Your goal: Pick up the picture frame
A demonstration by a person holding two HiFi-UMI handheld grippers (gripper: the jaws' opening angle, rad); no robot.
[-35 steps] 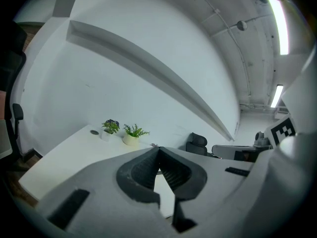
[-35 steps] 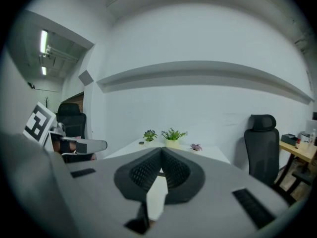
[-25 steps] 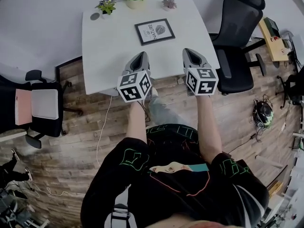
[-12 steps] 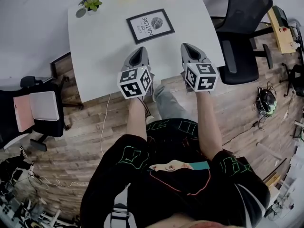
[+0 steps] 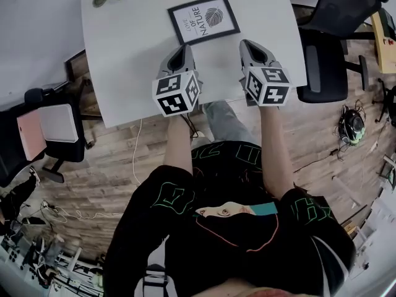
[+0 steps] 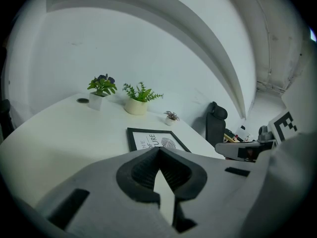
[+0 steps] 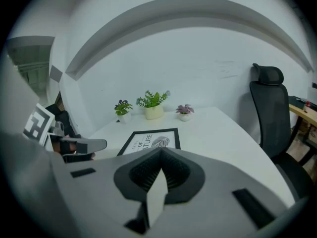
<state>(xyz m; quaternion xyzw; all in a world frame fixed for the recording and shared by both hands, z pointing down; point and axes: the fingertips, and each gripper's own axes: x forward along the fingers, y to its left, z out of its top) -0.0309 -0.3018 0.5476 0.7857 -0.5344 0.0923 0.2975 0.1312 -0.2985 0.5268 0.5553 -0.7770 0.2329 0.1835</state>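
Room: wood-plank floor [image 5: 111, 159], white walls, one white rectangular bench [image 5: 133, 67] at centre.

Item 1, task object: black-rimmed rectangular picture frame [image 5: 203, 18] with a white print of a leaf motif and the words "LOVE OF NATURE". It lies flat on the bench towards the far side, slightly askew, just beyond both claw tips and between them from left to right. Nothing touches it.

Item 2: left claw [image 5: 183, 47], grey with a marker cube at the rear, held over the near part of the bench. Jaws closed together, nothing between them.

Item 3: right claw [image 5: 246, 43], same build, beside the left one and apart from it, over the near right part of the bench. Jaws closed together, empty.

Item 4: purple-flowered plant in a small white pot [image 6: 101, 89], far left corner of the bench, with a small dark disc [image 6: 82, 100] just left of it.

Item 5: leafy green plant in a round cream pot [image 6: 138, 102], far edge, centre.

Item 6: tiny reddish plant in a white pot [image 6: 171, 117], far edge, right of item 5.

Item 7: black high-backed office chair [image 5: 337, 36], right of the bench.

Item 8: black chair with a white and pink seat pad [image 5: 52, 132], left of the bench.
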